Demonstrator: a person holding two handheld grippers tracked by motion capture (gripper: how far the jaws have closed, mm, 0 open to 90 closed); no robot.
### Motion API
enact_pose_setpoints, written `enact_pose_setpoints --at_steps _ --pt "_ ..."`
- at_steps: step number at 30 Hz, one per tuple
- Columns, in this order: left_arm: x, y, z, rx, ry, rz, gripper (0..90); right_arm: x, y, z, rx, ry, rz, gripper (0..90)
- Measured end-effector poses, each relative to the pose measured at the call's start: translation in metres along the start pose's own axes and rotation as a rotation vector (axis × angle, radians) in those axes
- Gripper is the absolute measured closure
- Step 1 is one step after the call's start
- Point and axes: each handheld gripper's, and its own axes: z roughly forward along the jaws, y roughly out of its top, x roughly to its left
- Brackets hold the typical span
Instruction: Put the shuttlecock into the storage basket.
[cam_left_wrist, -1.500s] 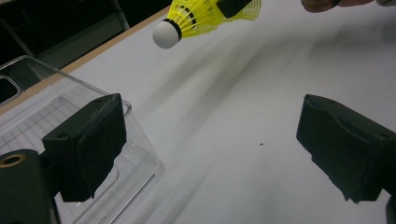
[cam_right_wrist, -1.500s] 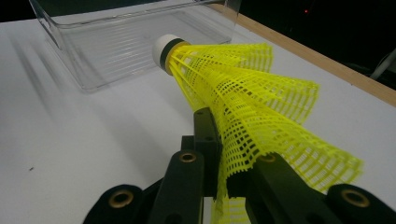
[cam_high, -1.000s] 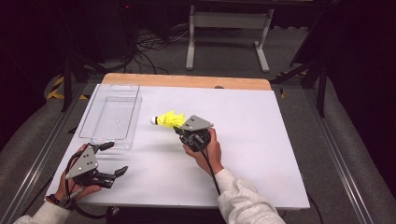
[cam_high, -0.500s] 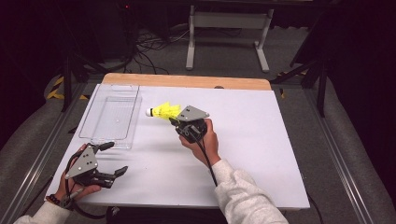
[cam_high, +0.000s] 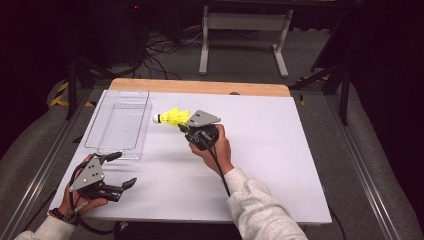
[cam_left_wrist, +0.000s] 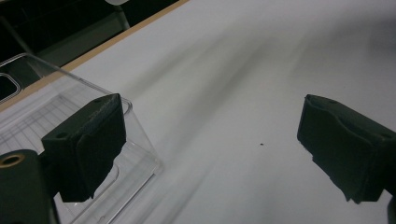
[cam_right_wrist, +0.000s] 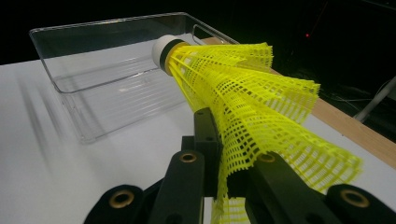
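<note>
High view: clear tray (cam_high: 117, 127) beside shuttlecock (cam_high: 172, 117) pinched in right claw (cam_high: 186, 125).

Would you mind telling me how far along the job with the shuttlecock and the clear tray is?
Done: the right gripper is shut on the yellow shuttlecock by its skirt. In hand: it hangs above the table, cork end towards the clear tray, just beside the tray's right wall. Left, probably: carry it over the wall and let go. The left gripper waits open near the tray's front corner.
</note>
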Motion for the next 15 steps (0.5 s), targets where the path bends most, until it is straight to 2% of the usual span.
enact_pose_setpoints --at_steps 15 --pt "0.0018 -0.0008 -0.0027 -0.002 0.010 -0.002 8.8 0.0081 0.0034 0.0081 0.007 0.024 -0.017 87.3"
